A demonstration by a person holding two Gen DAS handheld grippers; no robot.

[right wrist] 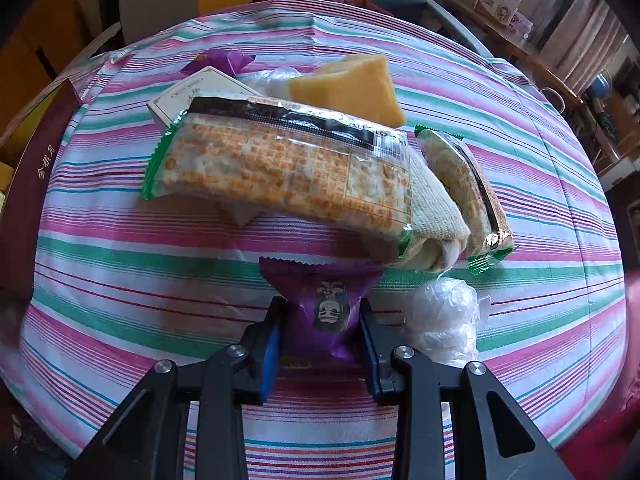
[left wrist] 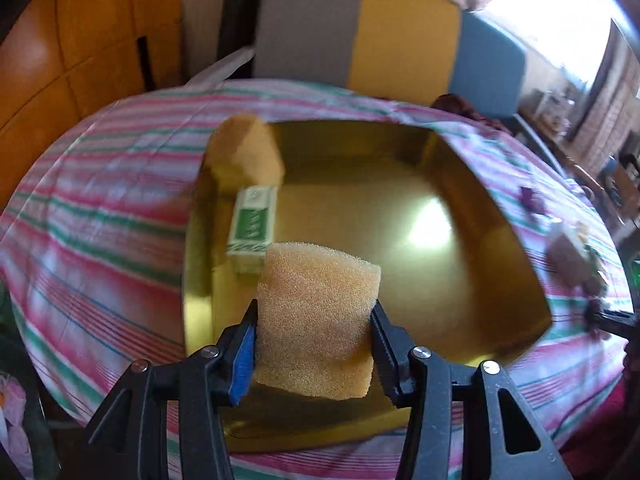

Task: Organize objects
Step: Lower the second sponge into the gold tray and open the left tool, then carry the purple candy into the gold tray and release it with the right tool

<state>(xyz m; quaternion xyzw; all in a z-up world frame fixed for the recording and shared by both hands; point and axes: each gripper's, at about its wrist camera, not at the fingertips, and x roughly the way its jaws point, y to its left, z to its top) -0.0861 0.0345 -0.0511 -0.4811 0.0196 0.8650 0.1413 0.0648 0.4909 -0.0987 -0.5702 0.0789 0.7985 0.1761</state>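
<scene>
Two wrist views, steeply down and close over one shared striped tablecloth (left wrist: 100,200), different patches.

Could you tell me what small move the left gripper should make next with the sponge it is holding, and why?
Probably lower and release it. The left gripper is clamped on the sponge above the gold box, where another sponge and a green-and-white packet already lie; bare floor remains to their right.
</scene>
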